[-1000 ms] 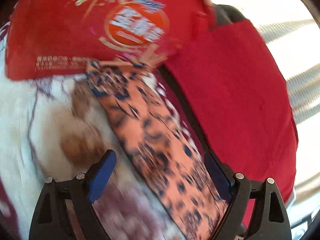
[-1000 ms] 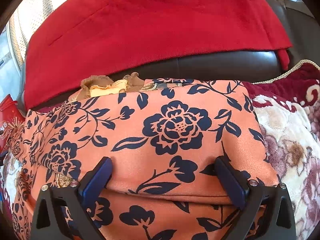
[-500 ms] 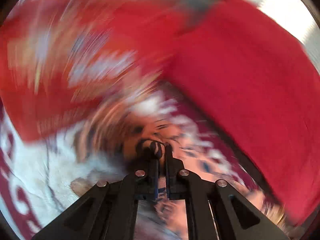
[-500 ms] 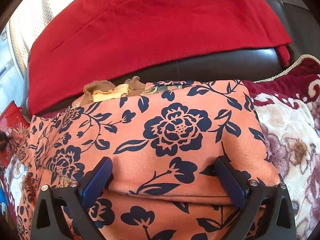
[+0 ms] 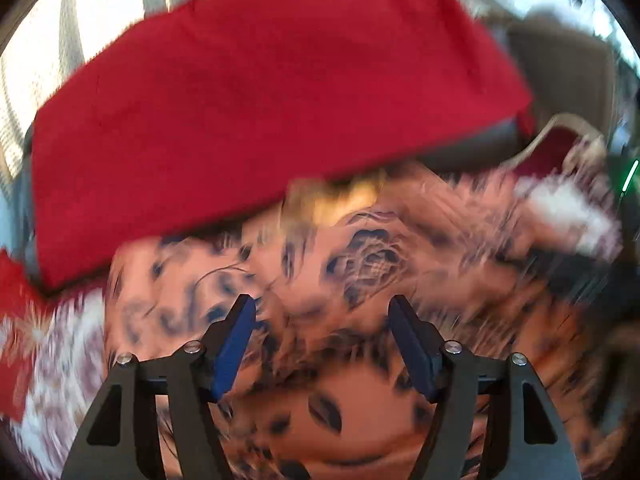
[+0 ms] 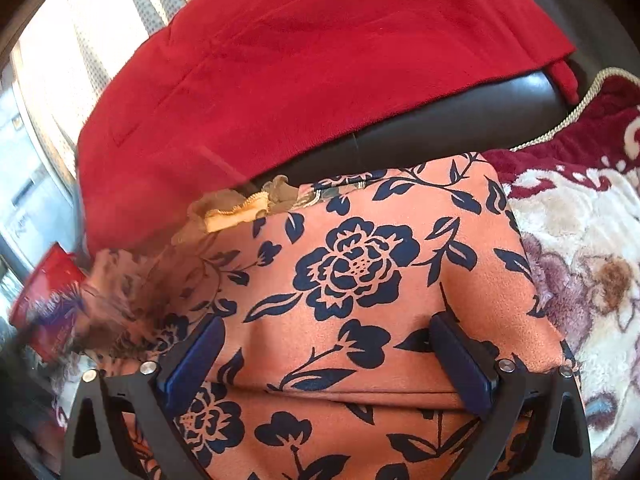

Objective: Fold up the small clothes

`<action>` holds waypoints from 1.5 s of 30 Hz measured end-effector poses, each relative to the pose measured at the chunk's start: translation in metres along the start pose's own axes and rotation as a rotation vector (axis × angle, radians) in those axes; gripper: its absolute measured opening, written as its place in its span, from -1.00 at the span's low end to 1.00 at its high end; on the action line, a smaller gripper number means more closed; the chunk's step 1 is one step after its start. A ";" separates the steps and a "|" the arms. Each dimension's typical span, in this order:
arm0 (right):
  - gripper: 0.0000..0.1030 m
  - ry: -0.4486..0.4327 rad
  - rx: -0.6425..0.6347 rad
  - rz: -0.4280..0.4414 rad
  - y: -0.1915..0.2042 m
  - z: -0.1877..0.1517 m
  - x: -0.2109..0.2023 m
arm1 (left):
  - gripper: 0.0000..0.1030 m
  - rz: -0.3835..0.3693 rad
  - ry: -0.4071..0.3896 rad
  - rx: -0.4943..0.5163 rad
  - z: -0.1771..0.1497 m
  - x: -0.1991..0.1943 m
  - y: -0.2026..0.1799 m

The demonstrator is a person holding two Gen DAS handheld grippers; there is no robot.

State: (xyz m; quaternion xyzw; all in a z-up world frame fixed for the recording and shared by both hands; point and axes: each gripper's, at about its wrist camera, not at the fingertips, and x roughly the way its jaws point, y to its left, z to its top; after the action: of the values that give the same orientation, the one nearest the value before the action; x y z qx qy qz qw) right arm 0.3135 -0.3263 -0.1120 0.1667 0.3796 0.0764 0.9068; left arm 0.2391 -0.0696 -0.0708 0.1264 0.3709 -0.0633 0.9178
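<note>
Left gripper just opening, nothing clamped; right gripper apart over garment. Press fold flat, align edges.

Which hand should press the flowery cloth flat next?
Probably the right gripper: its open jaws sit steady over the sharp, folded orange cloth. The left gripper has just been opening, nothing between its jaws, and its view is blurred.

The left gripper shows matte black angular arms with triangular cut-outs, silver round-headed screws along the top, and flat blue pads on the inner faces of both fingers. The right gripper is its twin: black frame, silver screws, dark blue pads.
</note>
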 end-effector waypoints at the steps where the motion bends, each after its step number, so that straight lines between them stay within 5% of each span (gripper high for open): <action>1: 0.99 -0.005 0.012 0.015 -0.003 0.000 -0.001 | 0.38 0.028 0.026 -0.046 -0.012 0.005 0.012; 6: 0.99 0.025 0.077 0.062 -0.011 0.005 -0.007 | 0.46 0.096 -0.075 -0.331 -0.029 -0.024 0.094; 9: 0.99 0.054 0.216 0.238 -0.010 0.016 -0.023 | 0.56 0.205 -0.106 -0.432 -0.041 -0.023 0.141; 13: 0.97 0.199 0.261 0.344 0.015 0.024 -0.004 | 0.56 0.211 -0.083 -0.596 -0.071 -0.007 0.178; 17: 0.91 0.288 0.228 0.242 0.034 0.015 0.030 | 0.56 0.196 -0.087 -0.677 -0.087 -0.006 0.193; 18: 0.78 0.281 0.218 0.206 0.039 0.017 0.033 | 0.56 0.189 -0.110 -0.677 -0.089 -0.010 0.194; 20: -0.61 0.310 0.174 0.130 0.050 0.022 0.037 | 0.56 0.214 -0.130 -0.663 -0.090 -0.012 0.190; 21: -0.90 0.326 0.131 0.072 0.056 0.025 0.038 | 0.56 0.212 -0.131 -0.664 -0.088 -0.013 0.191; 23: -0.90 0.287 0.000 -0.003 0.078 0.037 0.024 | 0.56 0.201 -0.136 -0.684 -0.086 -0.013 0.199; 28: -0.90 -0.022 -0.164 -0.165 0.102 0.074 -0.059 | 0.56 0.208 -0.183 -0.720 -0.089 -0.029 0.206; 30: -0.89 0.020 -0.133 -0.222 0.079 0.070 -0.049 | 0.56 0.196 -0.187 -0.723 -0.088 -0.029 0.205; 35: -0.89 0.166 0.041 -0.194 0.007 0.017 0.002 | 0.56 0.115 -0.155 -0.614 -0.072 -0.018 0.183; 42: -0.88 0.097 0.026 -0.155 0.012 0.006 -0.017 | 0.56 0.087 -0.121 -0.522 -0.043 -0.012 0.162; 45: -0.80 0.161 0.000 -0.157 -0.002 -0.007 -0.011 | 0.60 0.086 0.125 -0.392 -0.046 0.045 0.141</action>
State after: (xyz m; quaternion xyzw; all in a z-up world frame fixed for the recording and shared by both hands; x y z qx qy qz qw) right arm 0.3013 -0.3290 -0.1099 0.1300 0.4630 0.0183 0.8766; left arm 0.2706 0.0773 -0.1083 -0.0354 0.4265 0.0572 0.9020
